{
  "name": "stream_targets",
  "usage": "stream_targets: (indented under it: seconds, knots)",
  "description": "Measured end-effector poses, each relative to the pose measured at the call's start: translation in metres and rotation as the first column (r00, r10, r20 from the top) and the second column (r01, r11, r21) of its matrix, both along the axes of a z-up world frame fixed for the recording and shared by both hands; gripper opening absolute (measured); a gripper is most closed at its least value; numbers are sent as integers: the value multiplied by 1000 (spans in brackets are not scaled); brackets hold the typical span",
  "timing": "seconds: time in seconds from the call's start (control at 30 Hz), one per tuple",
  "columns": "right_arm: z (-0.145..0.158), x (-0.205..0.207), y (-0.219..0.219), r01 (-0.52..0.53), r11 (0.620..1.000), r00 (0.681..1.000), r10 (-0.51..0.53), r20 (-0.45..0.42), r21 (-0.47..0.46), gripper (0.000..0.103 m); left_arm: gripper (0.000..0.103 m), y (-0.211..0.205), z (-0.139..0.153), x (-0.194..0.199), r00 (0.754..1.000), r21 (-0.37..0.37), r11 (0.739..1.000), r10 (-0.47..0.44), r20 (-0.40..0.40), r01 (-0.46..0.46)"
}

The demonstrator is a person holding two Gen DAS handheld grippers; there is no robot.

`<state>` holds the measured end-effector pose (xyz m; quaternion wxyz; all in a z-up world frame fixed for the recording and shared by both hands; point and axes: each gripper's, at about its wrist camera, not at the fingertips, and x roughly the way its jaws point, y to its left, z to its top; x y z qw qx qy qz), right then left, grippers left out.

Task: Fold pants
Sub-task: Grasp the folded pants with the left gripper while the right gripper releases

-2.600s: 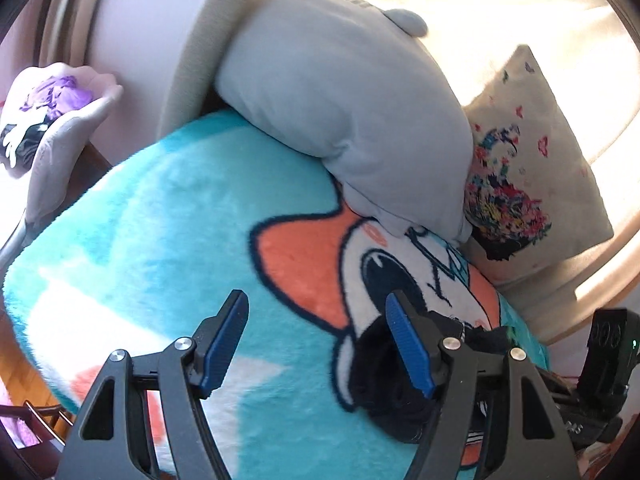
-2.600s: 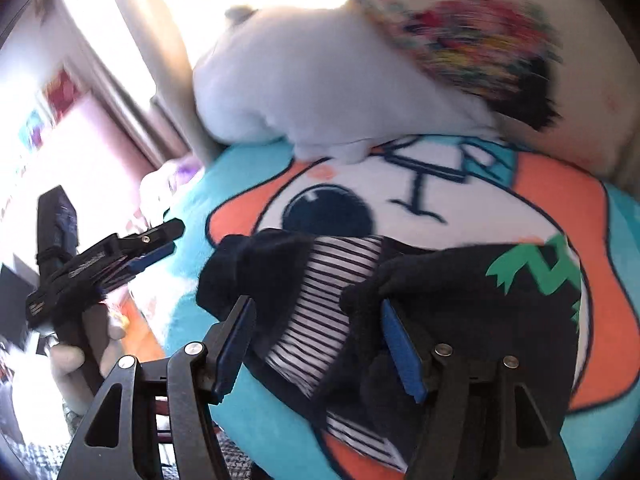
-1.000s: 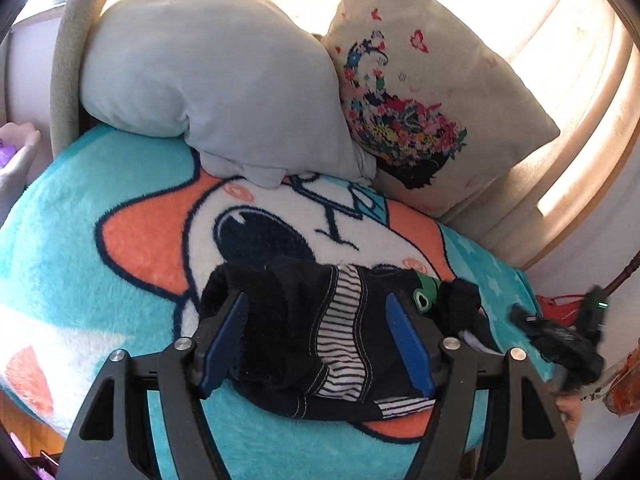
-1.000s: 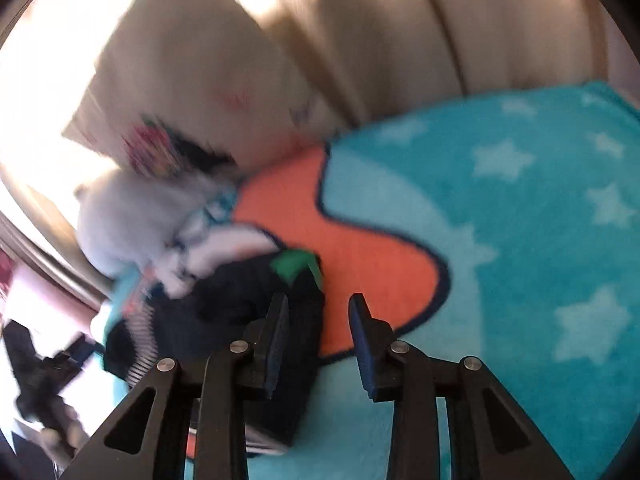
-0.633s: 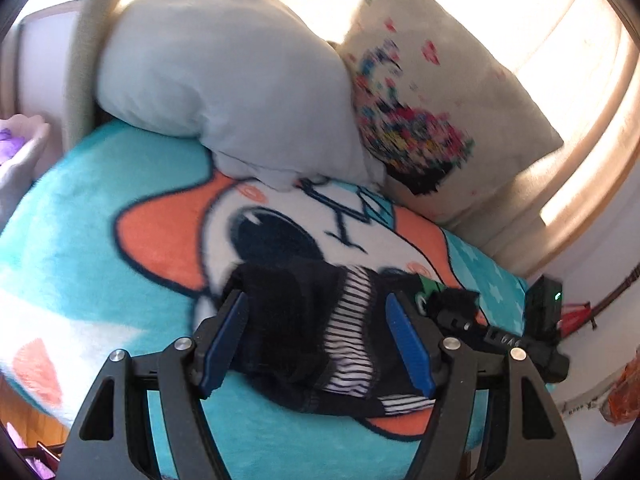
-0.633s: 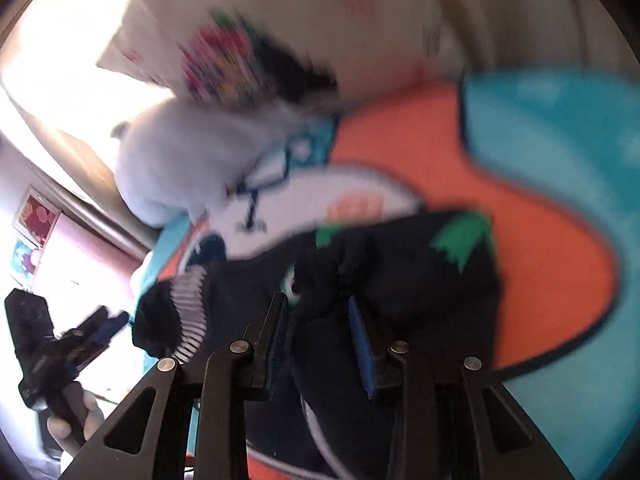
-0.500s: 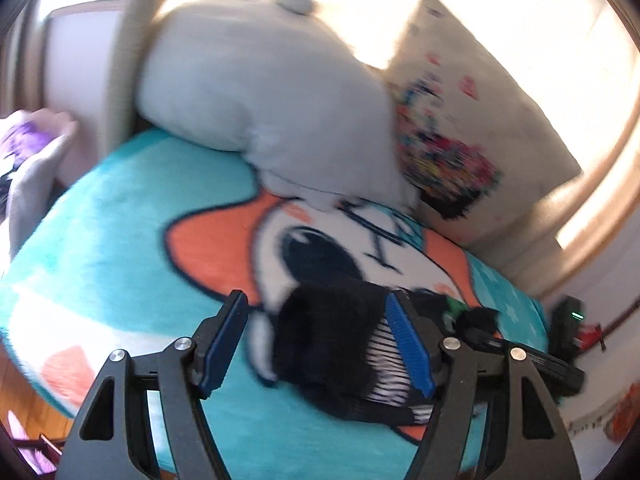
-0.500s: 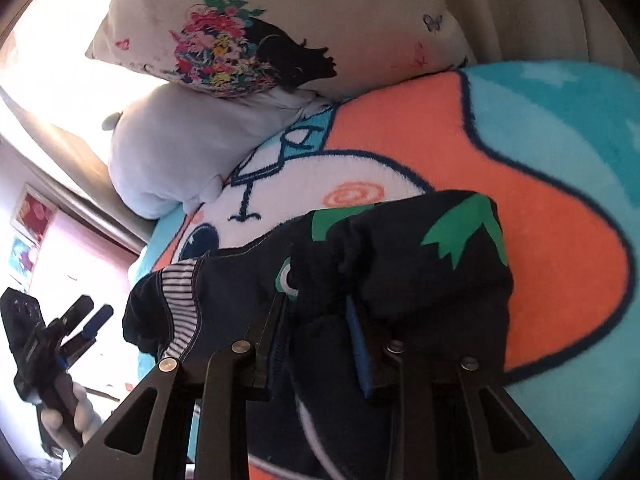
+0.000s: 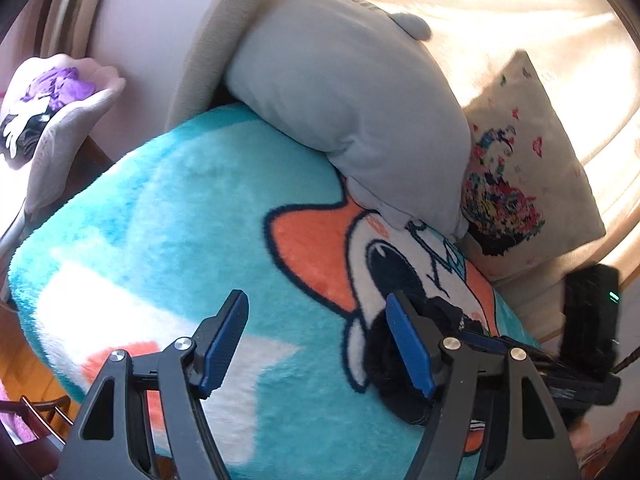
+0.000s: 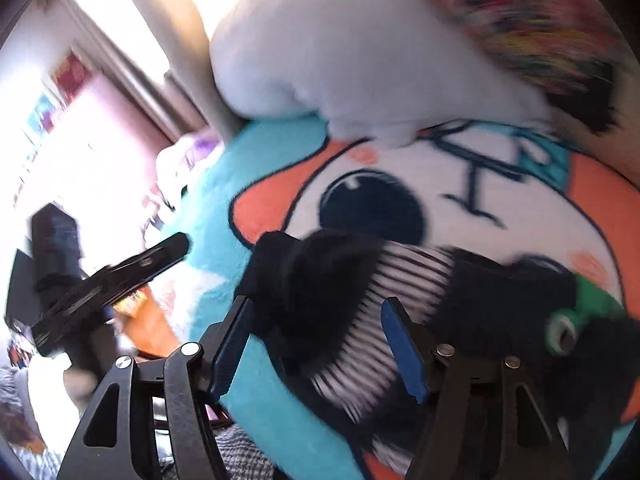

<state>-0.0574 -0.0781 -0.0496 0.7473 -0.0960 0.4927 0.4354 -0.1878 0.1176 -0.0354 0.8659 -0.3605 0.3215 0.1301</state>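
Note:
The pants (image 10: 360, 304) are dark with a black-and-white striped waistband and a green print. They lie crumpled on a turquoise and orange cartoon blanket (image 10: 280, 184). My right gripper (image 10: 316, 344) is open, its jaws low over the striped waistband and the dark fabric left of it. My left gripper (image 9: 316, 344) is open and empty above the bare blanket (image 9: 180, 216). The pants (image 9: 392, 364) show as a dark bunch just behind its right finger. The right gripper's body (image 9: 576, 376) shows at the lower right of the left wrist view. The left gripper (image 10: 120, 272) shows at the left of the right wrist view.
A grey plush pillow (image 9: 344, 92) and a floral cushion (image 9: 520, 184) lean against the cream headboard behind the blanket. A chair with purple clothes (image 9: 52, 92) stands at the far left. The blanket's left edge drops to a wooden floor (image 9: 24, 364).
My right gripper has opened wide and swung left along the pants to the striped waistband. My left gripper has swung left, away from the pants, over bare blanket.

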Motion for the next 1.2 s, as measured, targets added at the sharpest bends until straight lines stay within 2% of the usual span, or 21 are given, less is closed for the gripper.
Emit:
stream_targets:
  seconds: [0.17, 0.3, 0.33, 0.4, 0.43, 0.47, 0.53, 0.7, 0.93, 1.0, 1.07, 1.1, 1.13, 1.2]
  knots:
    - [-26, 2, 53, -19, 983, 1000, 23, 22, -182, 89, 70, 13, -4, -12, 999, -31, 999, -7, 38, 8]
    - [-41, 3, 75, 10, 951, 996, 19, 88, -310, 90, 70, 16, -11, -15, 997, -60, 998, -28, 66, 32]
    - [-42, 3, 76, 3, 946, 995, 31, 100, -325, 90, 70, 15, -12, -16, 997, -66, 997, -35, 70, 40]
    - [-41, 3, 71, 8, 947, 992, 33, 122, -322, 76, 70, 10, -14, -13, 995, -68, 996, -59, 77, 65]
    - [-39, 4, 68, 12, 947, 990, 34, 137, -322, 64, 70, 6, -15, -11, 994, -68, 994, -79, 77, 84]
    - [-37, 5, 63, 10, 950, 990, 35, 139, -311, 49, 70, 1, -17, -8, 992, -72, 992, -99, 77, 104]
    - [-31, 10, 51, 24, 956, 990, 19, 141, -293, 35, 70, -11, -18, -1, 987, -75, 986, -142, 82, 148]
    - [-17, 28, 14, 33, 988, 999, -28, 38, -149, 32, 70, -54, -18, 17, 961, -23, 963, -265, 81, 268]
    - [7, 33, -29, 69, 998, 997, -69, -29, -1, 32, 70, -118, -19, 43, 912, 89, 911, -408, 41, 404]
    - [16, 35, -50, 92, 994, 994, -89, -55, 57, 32, 70, -133, -19, 51, 893, 86, 892, -449, 38, 445]
    - [20, 35, -66, 122, 987, 991, -115, -70, 105, 32, 62, -150, -16, 58, 868, 83, 868, -494, 48, 490]
    - [25, 37, -82, 141, 980, 988, -131, -81, 139, 32, 59, -158, -14, 61, 855, 89, 855, -516, 49, 511]
    - [26, 36, -77, 160, 974, 985, -147, -90, 161, 32, 57, -169, -10, 64, 839, 102, 838, -542, 51, 536]
    - [33, 39, -109, 209, 955, 976, -189, -108, 212, 32, 57, -188, -4, 70, 814, 129, 813, -578, 56, 568]
